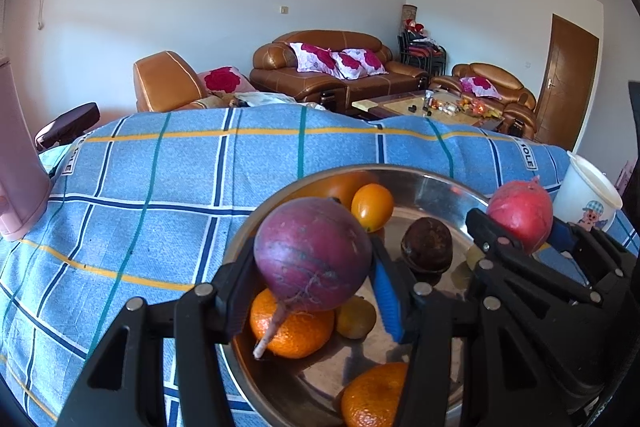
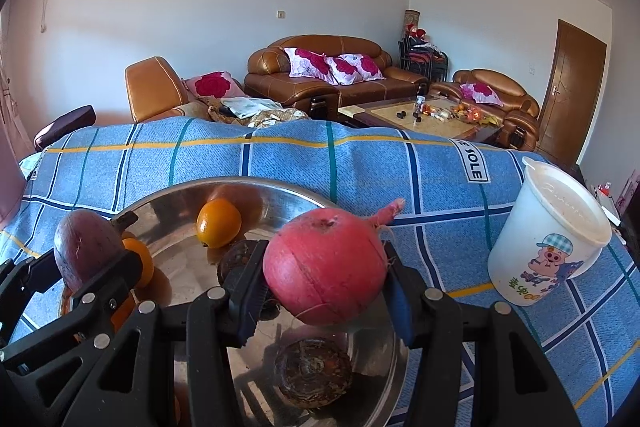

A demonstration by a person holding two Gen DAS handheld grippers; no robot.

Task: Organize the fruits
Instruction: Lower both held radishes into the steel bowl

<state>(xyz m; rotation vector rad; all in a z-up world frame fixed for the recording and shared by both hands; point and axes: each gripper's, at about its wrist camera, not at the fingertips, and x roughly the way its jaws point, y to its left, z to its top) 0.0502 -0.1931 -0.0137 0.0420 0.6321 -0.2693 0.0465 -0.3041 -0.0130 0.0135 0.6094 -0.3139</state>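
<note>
My left gripper (image 1: 310, 293) is shut on a purple round radish (image 1: 314, 253) with a pale root tail, held above a steel bowl (image 1: 432, 183). My right gripper (image 2: 324, 297) is shut on a pink-red radish (image 2: 326, 265), held over the bowl's right part (image 2: 280, 193). In the bowl lie mandarins (image 1: 294, 333), a small orange (image 1: 372, 207) and a dark brown round fruit (image 1: 427, 245). The right gripper with its radish (image 1: 520, 213) shows at the right of the left wrist view. The left gripper's radish (image 2: 86, 253) shows at the left of the right wrist view.
The bowl stands on a table under a blue checked cloth (image 1: 160, 187). A white plastic tub with a cartoon pig (image 2: 548, 239) stands to the right of the bowl. A pink container (image 1: 16, 163) is at the far left. Brown sofas and a coffee table are behind.
</note>
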